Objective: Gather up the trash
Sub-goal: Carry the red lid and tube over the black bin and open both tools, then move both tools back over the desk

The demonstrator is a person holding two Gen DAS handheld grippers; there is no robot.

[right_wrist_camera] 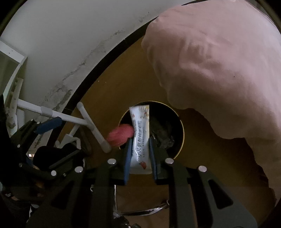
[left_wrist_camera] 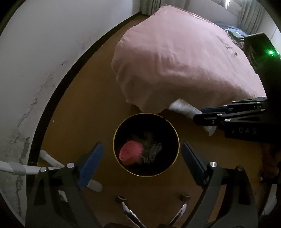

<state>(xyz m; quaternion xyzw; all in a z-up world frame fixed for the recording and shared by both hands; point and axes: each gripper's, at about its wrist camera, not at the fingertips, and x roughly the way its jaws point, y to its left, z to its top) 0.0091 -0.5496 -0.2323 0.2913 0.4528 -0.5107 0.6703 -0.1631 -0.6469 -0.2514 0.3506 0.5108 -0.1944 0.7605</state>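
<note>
Pinching the white wrapper lengthwise in my right gripper, I hold it just above the bin, while my left gripper hovers spread and empty over that bin.

both views are dim, with soft daylight entering from the window at the top right of the left wrist view and fading toward the floor. the bin interior is almost black, and a deep shadow lies under the pink bedding. fisheye distortion bows the wall into an arc, black vignette fills the corners, and a green led flares.
</note>
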